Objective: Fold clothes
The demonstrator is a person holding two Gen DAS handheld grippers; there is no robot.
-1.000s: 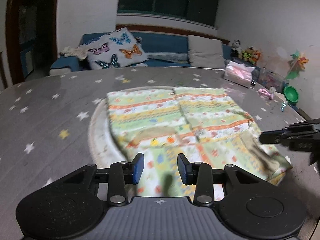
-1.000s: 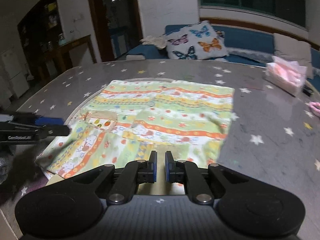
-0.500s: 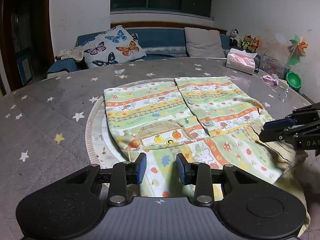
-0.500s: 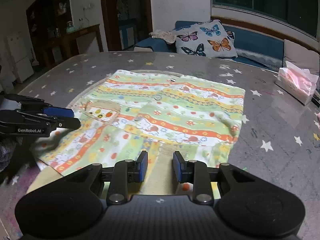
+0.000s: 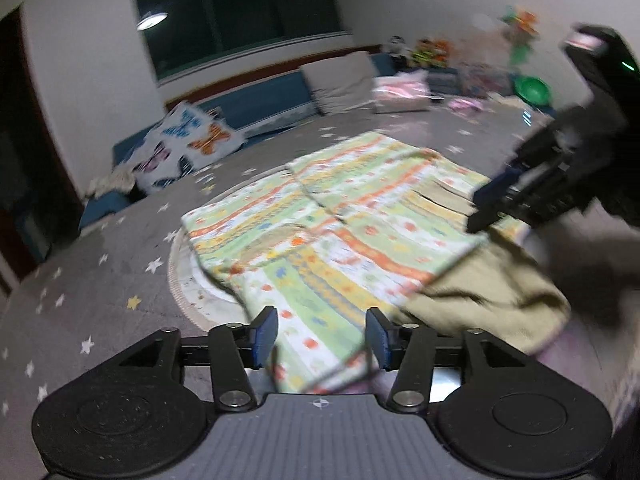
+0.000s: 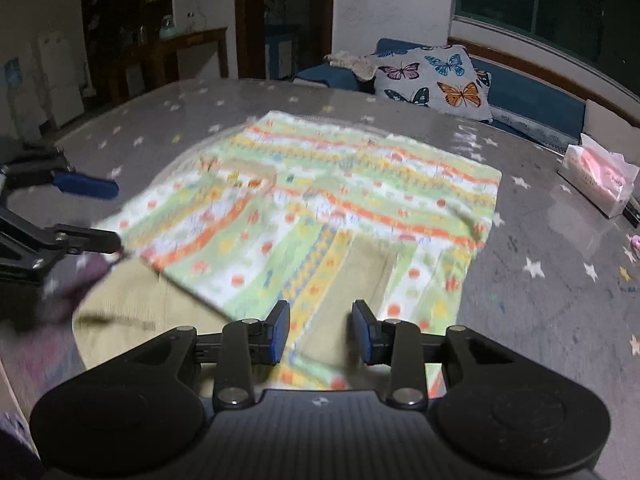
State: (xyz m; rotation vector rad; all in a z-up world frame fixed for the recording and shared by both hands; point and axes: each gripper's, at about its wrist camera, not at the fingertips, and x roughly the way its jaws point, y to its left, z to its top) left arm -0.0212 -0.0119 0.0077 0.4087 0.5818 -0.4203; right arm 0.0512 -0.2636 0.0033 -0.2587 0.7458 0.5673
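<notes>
A child's patterned garment with green, orange and yellow stripes lies spread on the grey star-print table; it also shows in the right wrist view. Its plain olive lining is turned up at the near edge. My left gripper is open, jaws wide, over the garment's near hem, holding nothing. My right gripper is open over the near hem at the other side. The right gripper shows in the left wrist view; the left gripper shows in the right wrist view. Both views are motion-blurred.
A pink tissue box stands at the table's far right. A round white mat lies under the garment. A blue sofa with a butterfly cushion is behind the table. Toys and a green bowl sit at the far corner.
Both grippers opened wider and pulled back from the garment's near hem; the right one had been shut a second ago. The left view tilted and swung.
</notes>
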